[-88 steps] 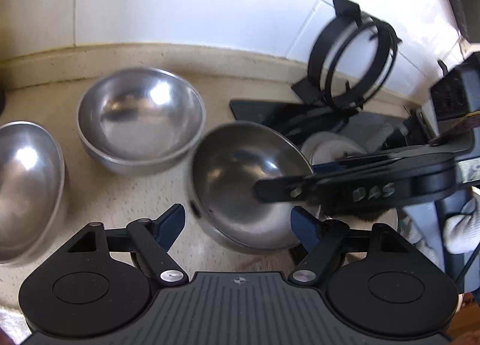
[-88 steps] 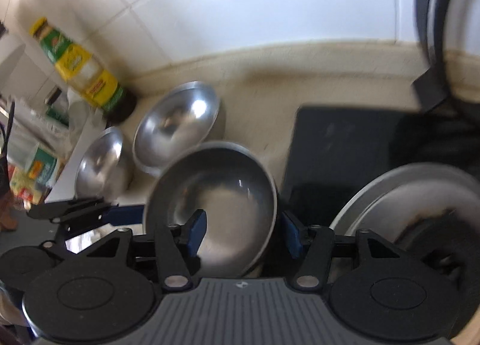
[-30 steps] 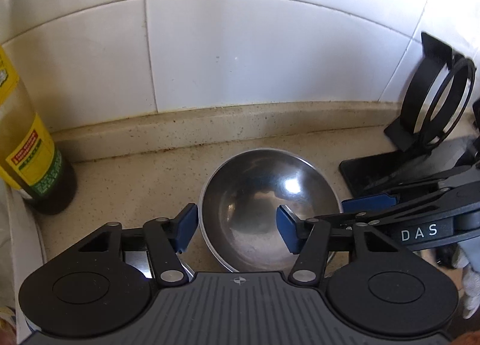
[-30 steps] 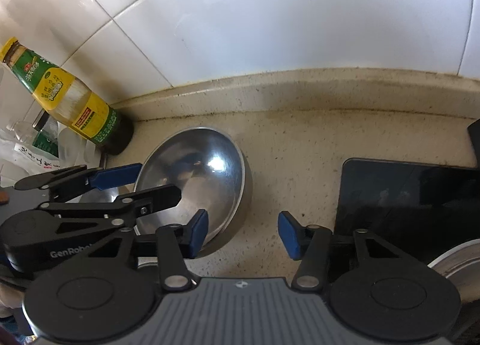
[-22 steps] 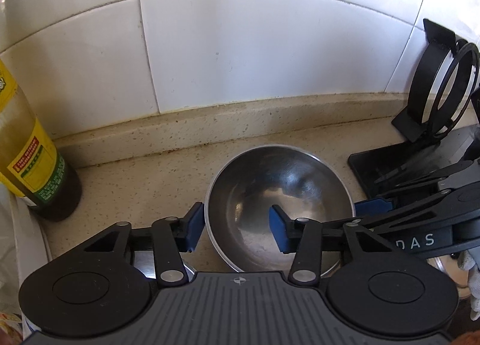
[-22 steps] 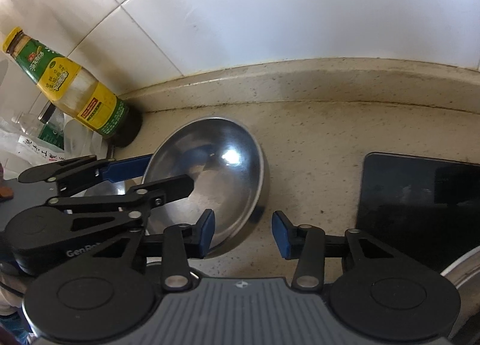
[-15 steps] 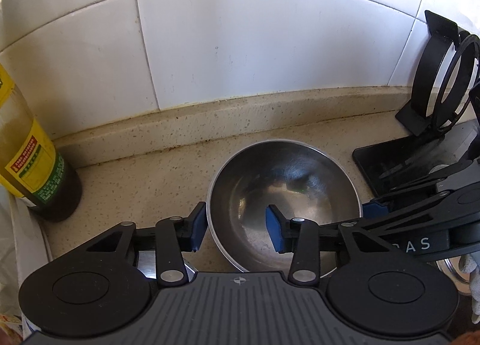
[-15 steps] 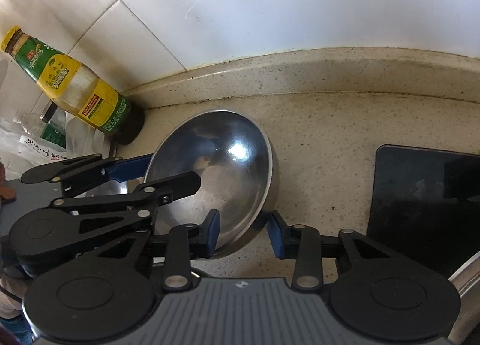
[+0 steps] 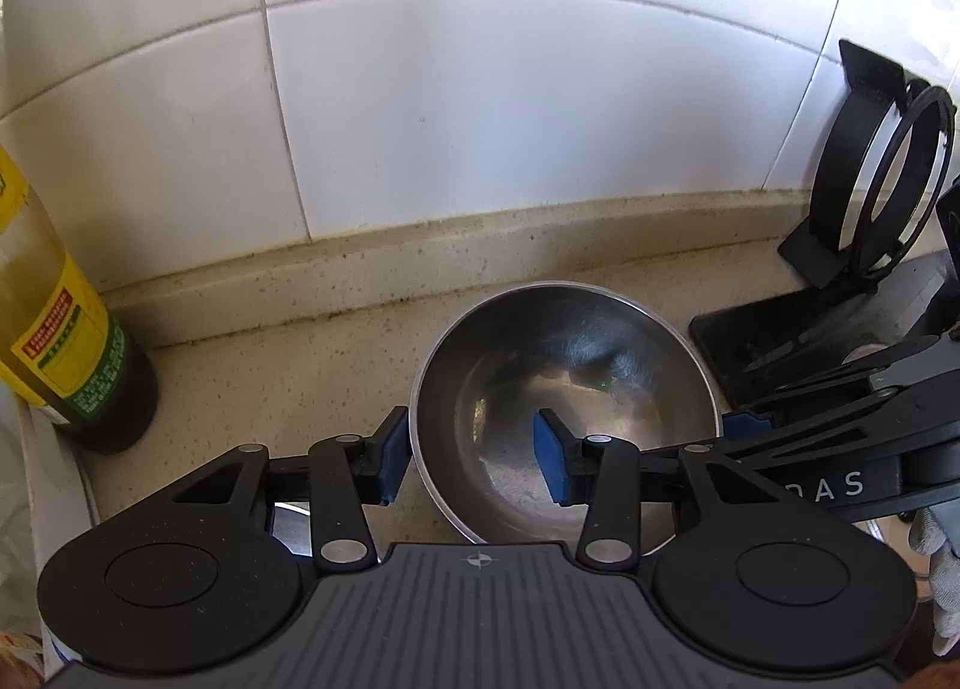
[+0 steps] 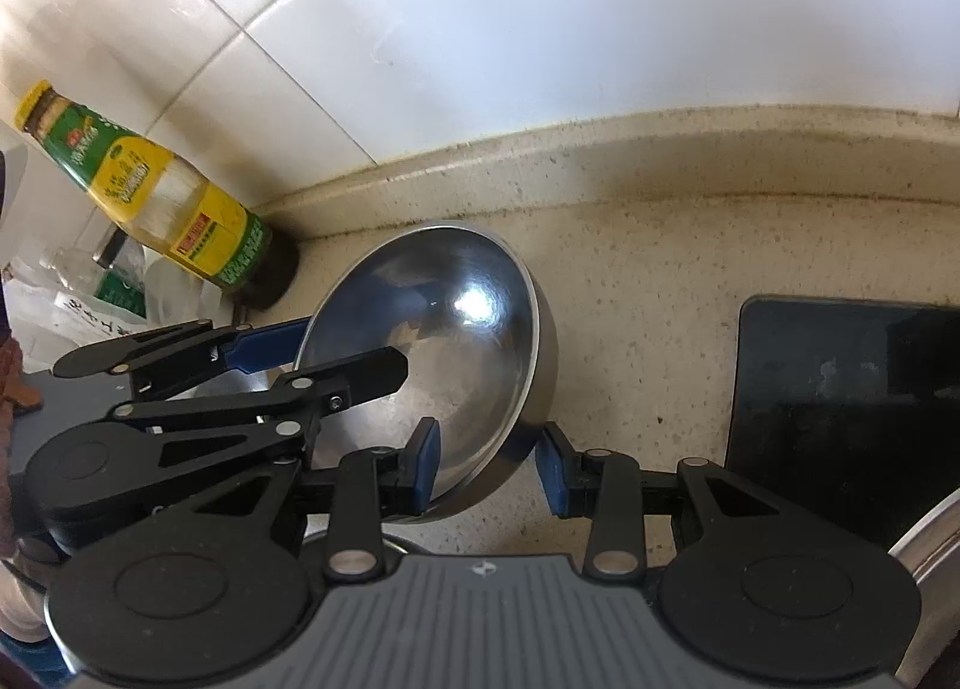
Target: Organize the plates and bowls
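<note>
Two grippers straddle one steel bowl (image 9: 564,407) at this moment, and you are mid-grasp. From the left wrist, your left gripper (image 9: 474,464) has its jaws parted across the bowl's near-left rim: one blue pad outside the wall, the other inside the basin, neither clearly pressing. The bowl sits on the speckled counter (image 9: 270,389), near the tiled wall and just beside a black mat (image 9: 774,341) that carries a black rack (image 9: 882,179). An oil bottle (image 9: 54,329) stands well to the left; its red and green label is too small to read. On the other gripper's arm you can read "DAS", with any letters before it hidden.

From the right wrist, your right gripper (image 10: 489,467) brackets the bowl's near-right rim the same way, jaws apart, not yet pinching. The bottle's yellow and green label carries script I cannot make out.

Judging by this, the step is seizing the bowl; next you likely need to close on the thin rim squarely, since polished steel probably slips.
</note>
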`<move>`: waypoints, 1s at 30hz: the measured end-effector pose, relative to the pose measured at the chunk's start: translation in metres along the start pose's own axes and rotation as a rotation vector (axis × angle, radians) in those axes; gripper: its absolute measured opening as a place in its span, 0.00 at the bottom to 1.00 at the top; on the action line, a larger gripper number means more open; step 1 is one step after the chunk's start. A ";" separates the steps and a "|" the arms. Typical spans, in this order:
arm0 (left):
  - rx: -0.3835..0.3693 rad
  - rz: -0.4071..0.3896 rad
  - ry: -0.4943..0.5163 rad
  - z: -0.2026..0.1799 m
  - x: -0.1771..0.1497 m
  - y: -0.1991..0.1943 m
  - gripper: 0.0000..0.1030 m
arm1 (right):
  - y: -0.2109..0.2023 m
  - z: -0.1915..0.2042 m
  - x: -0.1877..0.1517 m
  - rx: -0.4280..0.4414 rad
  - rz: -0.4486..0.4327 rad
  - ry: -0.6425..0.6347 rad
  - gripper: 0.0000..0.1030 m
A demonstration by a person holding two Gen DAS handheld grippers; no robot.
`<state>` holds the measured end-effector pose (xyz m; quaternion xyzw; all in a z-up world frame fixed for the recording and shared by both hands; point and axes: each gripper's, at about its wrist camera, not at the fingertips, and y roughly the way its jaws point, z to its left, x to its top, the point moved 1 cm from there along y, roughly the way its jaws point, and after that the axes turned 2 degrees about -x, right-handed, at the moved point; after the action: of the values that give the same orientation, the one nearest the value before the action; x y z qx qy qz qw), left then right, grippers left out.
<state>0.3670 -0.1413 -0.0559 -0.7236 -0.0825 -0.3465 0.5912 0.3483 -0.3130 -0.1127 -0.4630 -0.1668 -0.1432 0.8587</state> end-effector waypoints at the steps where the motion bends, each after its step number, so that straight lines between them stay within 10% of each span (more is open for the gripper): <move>1: -0.003 -0.005 -0.005 0.000 0.001 -0.002 0.50 | -0.002 0.001 0.001 -0.001 -0.005 0.001 0.38; 30: -0.106 -0.064 0.077 -0.051 -0.033 -0.092 0.54 | -0.099 0.034 -0.073 -0.037 -0.042 0.019 0.38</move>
<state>0.2729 -0.1521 0.0006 -0.7369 -0.0643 -0.3969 0.5435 0.2378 -0.3297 -0.0520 -0.4737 -0.1655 -0.1684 0.8484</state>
